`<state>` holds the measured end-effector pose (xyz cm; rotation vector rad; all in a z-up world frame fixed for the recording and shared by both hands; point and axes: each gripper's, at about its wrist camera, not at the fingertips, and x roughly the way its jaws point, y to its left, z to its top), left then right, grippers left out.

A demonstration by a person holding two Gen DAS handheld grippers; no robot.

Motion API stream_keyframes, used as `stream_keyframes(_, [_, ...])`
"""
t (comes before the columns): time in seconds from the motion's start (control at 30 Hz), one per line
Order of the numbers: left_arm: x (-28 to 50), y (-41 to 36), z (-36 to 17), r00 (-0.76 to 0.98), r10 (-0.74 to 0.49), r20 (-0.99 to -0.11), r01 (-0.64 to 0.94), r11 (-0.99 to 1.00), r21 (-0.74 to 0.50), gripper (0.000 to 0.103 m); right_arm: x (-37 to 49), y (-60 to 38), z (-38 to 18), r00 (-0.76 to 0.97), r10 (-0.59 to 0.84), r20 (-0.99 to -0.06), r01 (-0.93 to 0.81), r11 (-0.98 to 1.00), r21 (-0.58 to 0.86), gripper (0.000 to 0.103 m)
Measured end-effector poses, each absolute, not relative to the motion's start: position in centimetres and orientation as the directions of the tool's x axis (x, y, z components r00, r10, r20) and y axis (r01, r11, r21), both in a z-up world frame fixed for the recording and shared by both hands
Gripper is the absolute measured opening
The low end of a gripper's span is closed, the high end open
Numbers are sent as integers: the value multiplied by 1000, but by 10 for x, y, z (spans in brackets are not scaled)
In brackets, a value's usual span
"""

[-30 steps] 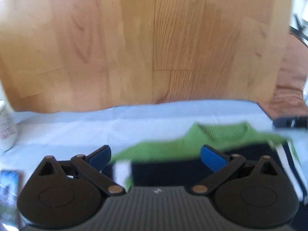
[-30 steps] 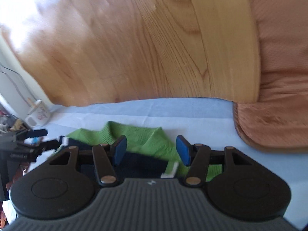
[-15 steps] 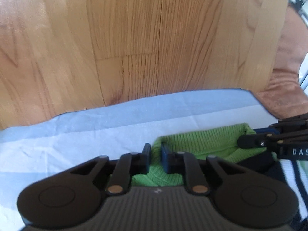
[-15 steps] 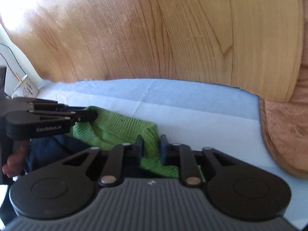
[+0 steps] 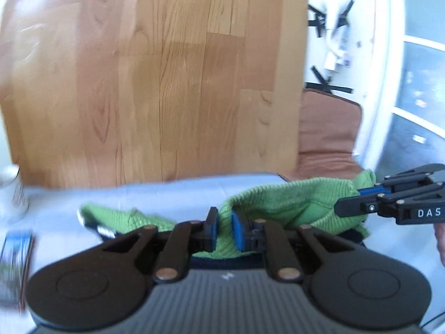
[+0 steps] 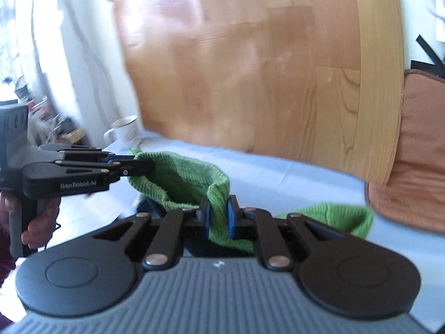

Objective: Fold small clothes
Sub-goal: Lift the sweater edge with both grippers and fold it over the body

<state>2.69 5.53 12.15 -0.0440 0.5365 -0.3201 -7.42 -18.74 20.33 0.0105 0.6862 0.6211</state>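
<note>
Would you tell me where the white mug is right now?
The white mug stands at the far left of the blue cloth in the right wrist view, against the wooden panel, just beyond the left gripper; the left wrist view shows it at its left edge.

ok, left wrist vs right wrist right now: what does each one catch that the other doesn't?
Left wrist only: a printed card or booklet at the cloth's left edge, plus a window frame at far right. Right wrist only: the hand gripping the other tool's handle, and shelf clutter at far left. Both: the green sweater pinched by left tongs and right tongs, white mug, blue cloth, wooden panel, brown cushion.
</note>
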Motion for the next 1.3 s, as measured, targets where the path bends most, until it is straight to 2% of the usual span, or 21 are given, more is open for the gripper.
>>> stream_keyframes(0.17, [-46,58,94,776,-360,-518,308,933,-186,11,-146,-193,162,599,511,-616,-478,846,237,15])
stream_keyframes(0.3, [-69,44,61,748,-330,-576,302,942,-147,12,-171,-199,122,596,495,-632,-375,868,326,18])
stream_keyframes(0.33, [-73,42,55,735,-329,-593,309,941,-140,13,-173,-202,114,587,494,-642,-348,869,351,22])
stream_keyframes(0.4, [-85,45,53,721,-349,-598,344,930,-129,22,-178,-210,115,583,513,-630,-328,858,394,24])
stream_keyframes(0.47, [-97,56,63,737,-376,-561,379,918,-118,23,-185,-222,130,588,556,-588,-337,829,447,39])
stream_keyframes(0.5, [-102,65,71,751,-389,-533,383,915,-128,26,-187,-232,140,610,574,-547,-337,812,477,42])
stream_keyframes(0.53, [-107,81,81,778,-388,-494,365,919,-147,29,-191,-242,148,639,576,-509,-331,804,495,47])
stream_keyframes(0.6, [-106,110,94,830,-350,-434,294,936,-192,43,-196,-264,160,723,538,-434,-289,806,517,51])
stream_keyframes(0.63, [-103,127,98,855,-309,-416,232,946,-224,45,-195,-273,163,757,509,-410,-259,809,528,55])
stream_keyframes(0.73, [-79,162,91,857,-191,-479,47,954,-297,46,-184,-289,154,814,398,-424,-129,835,535,61])
stream_keyframes(0.83, [-53,179,74,811,-199,-551,-30,926,-377,46,-164,-287,134,797,346,-494,-60,861,506,63])
stream_keyframes(0.9, [-45,177,67,793,-229,-565,-31,911,-412,43,-151,-282,121,760,382,-527,-55,845,532,57])
stream_keyframes(0.93, [-43,174,66,788,-239,-568,-27,907,-420,41,-150,-280,119,747,408,-526,-70,834,548,29])
stream_keyframes(0.97, [-40,168,65,781,-248,-574,-21,907,-420,25,-148,-277,119,740,415,-529,-79,835,544,11])
stream_keyframes(1.0, [-40,162,63,771,-257,-582,-13,908,-418,2,-151,-276,123,752,397,-527,-78,847,526,11])
stream_keyframes(1.1, [-48,148,63,759,-232,-609,-5,932,-362,2,-159,-288,133,782,349,-516,-52,862,504,10])
stream_keyframes(1.2, [-60,134,54,745,-168,-646,-23,961,-276,2,-156,-301,114,752,359,-553,-14,847,531,10])
stream_keyframes(1.3, [-64,134,43,723,-150,-675,-43,965,-260,3,-161,-301,91,731,375,-570,-4,838,545,11])
